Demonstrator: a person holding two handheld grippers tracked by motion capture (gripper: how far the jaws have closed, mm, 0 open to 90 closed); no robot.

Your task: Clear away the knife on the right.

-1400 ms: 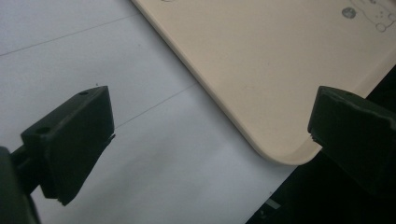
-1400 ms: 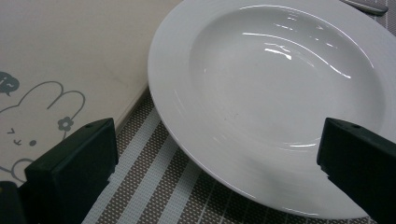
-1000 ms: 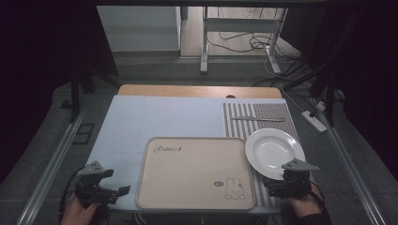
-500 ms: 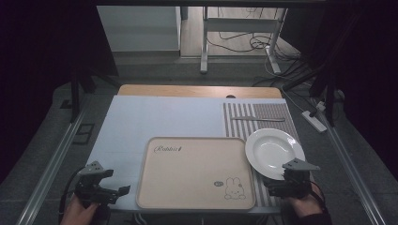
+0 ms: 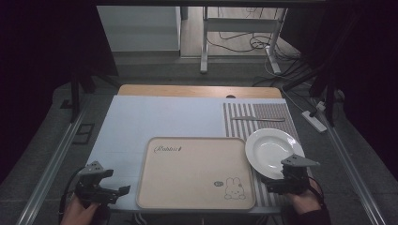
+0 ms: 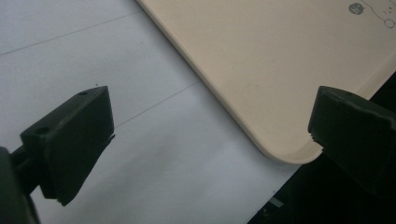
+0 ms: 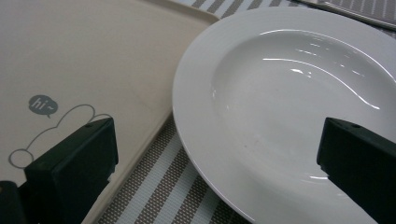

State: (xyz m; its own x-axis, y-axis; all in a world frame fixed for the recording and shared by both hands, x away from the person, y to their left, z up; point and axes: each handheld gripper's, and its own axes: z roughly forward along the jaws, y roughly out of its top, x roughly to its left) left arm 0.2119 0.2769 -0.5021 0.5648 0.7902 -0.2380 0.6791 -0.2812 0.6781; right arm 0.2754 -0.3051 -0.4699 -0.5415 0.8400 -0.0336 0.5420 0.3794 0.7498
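Looking at it now, the white plate (image 7: 289, 116) is sat right ahead of the right gripper (image 5: 285, 180), jaws spread wide and empty. The left gripper (image 5: 109, 191), also spread, is parked by the tray (image 5: 197, 171) corner, farther off.

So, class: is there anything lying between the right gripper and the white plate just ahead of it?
Nothing visible. The right gripper hangs open at the near rim of the white plate, with only striped mat below its jaws. The beige tray lies beside the plate, off to the left, not in the path.
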